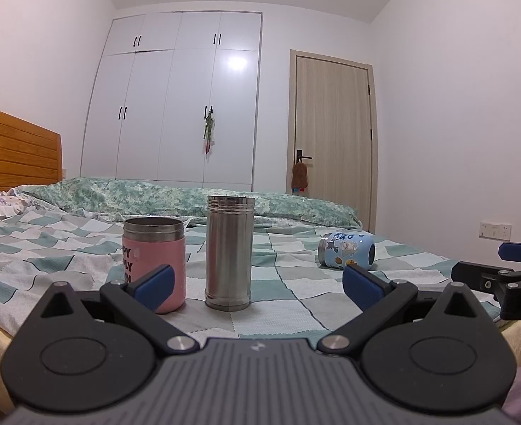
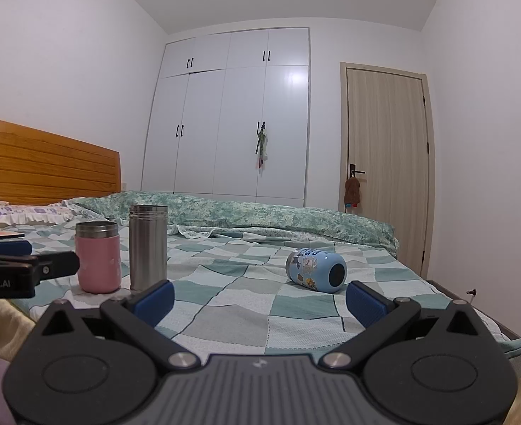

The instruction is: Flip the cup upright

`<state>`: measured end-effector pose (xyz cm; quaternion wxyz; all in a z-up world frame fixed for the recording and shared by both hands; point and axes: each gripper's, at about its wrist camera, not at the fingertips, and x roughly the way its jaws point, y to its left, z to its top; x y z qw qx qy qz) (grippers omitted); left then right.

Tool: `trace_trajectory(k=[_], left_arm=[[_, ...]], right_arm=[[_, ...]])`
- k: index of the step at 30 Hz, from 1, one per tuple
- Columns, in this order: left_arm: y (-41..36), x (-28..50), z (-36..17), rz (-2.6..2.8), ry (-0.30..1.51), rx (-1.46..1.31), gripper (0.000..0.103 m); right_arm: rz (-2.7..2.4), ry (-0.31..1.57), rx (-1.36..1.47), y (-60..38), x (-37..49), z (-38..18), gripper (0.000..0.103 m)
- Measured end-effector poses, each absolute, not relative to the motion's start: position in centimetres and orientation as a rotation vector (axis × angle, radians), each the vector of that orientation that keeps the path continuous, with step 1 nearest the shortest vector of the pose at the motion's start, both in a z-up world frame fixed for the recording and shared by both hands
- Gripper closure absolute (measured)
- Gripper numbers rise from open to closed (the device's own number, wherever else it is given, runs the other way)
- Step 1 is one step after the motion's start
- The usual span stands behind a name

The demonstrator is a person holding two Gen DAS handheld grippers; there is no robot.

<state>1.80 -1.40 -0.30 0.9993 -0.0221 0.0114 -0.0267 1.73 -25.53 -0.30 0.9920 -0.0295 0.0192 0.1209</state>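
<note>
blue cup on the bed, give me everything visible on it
The blue cup is a short, light blue cylinder printed with cartoon animals, stars and dark lettering; the material looks glossy, maybe coated metal or plastic. It lies on its side on the checked bedspread, touching nothing else, right of the pink and steel cups and well apart from them. One round end with a dark circle faces the right wrist camera; whether that is mouth or base is unclear. No gripper touches it.

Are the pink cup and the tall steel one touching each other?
Apart. The left wrist view shows bedspread between the pink cup and the steel cup.
</note>
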Motion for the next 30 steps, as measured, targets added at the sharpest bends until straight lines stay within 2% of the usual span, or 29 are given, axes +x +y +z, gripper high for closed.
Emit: trace_trajectory(k=[30], left_arm=[[-1.1,1.74,-0.17,-0.054,0.02,-0.06,0.0]], right_arm=[[0.242,0.037,-0.062,-25.54,1.73,-0.31,0.0]])
